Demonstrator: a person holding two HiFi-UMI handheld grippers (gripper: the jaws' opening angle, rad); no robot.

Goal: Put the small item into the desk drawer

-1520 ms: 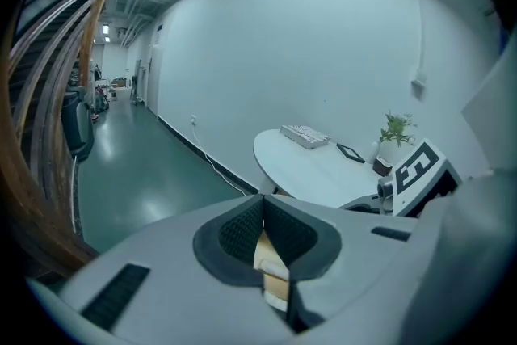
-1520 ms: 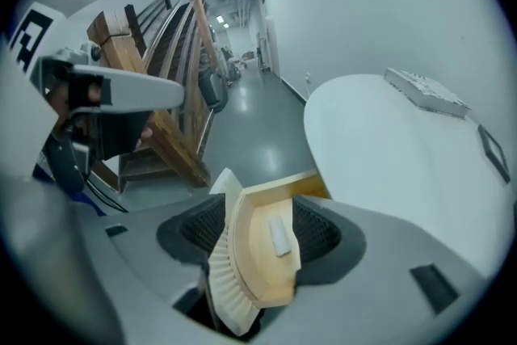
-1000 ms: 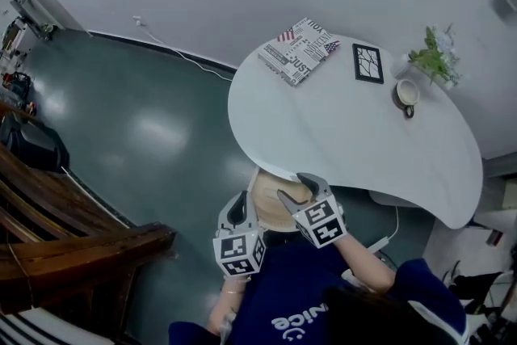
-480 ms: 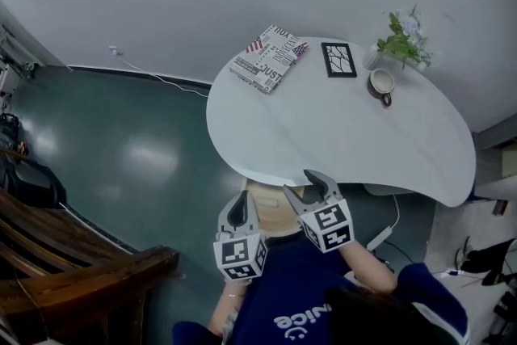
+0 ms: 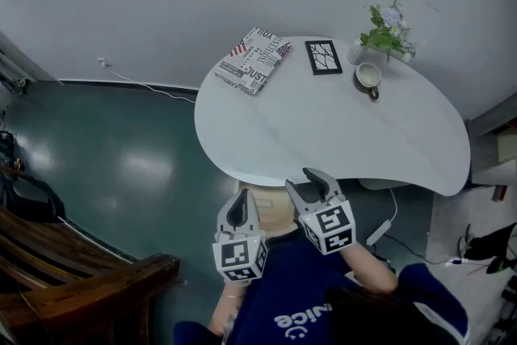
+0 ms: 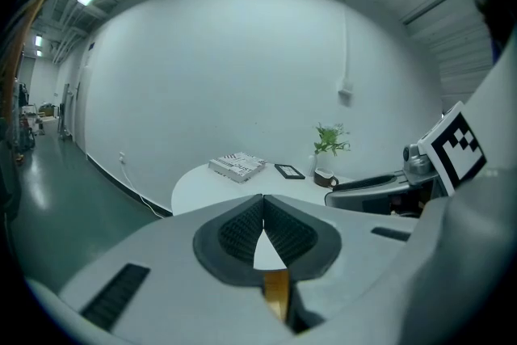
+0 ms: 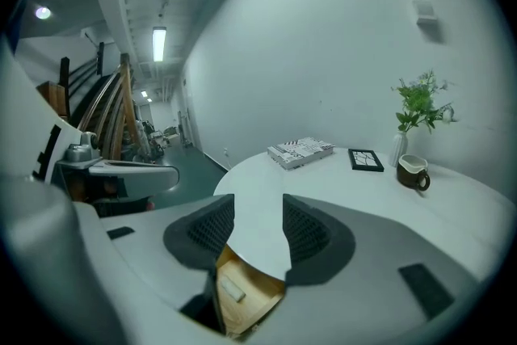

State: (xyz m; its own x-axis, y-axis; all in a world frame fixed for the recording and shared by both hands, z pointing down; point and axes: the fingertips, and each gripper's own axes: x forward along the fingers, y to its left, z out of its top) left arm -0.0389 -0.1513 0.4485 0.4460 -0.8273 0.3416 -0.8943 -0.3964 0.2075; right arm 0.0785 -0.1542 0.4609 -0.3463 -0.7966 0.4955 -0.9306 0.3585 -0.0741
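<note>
Right gripper view: the right gripper [image 7: 258, 206] is empty, its jaws partly apart and just closing, above the open wooden drawer [image 7: 260, 296]. 1 small item [image 7: 231, 288], a pale flat block, lies inside; it looks light and rigid, best pinched across its narrow sides. The left gripper [image 6: 263, 199] is closed, empty. The white table [image 7: 339, 190] overhangs the drawer, limiting headroom; a book [image 7: 300, 151] lies far back.

The white worktop [image 5: 339, 133] has round ends and stands close to the wall. Along its far side lie a book [image 5: 252, 59], a black frame [image 5: 323, 57] and a cup [image 5: 367, 77], each apart from the next. A plant [image 5: 386, 32] stands just behind the cup. Under the near edge a wooden drawer [image 7: 250, 299] is open. A small white item [image 7: 232, 289] lies in it.
</note>
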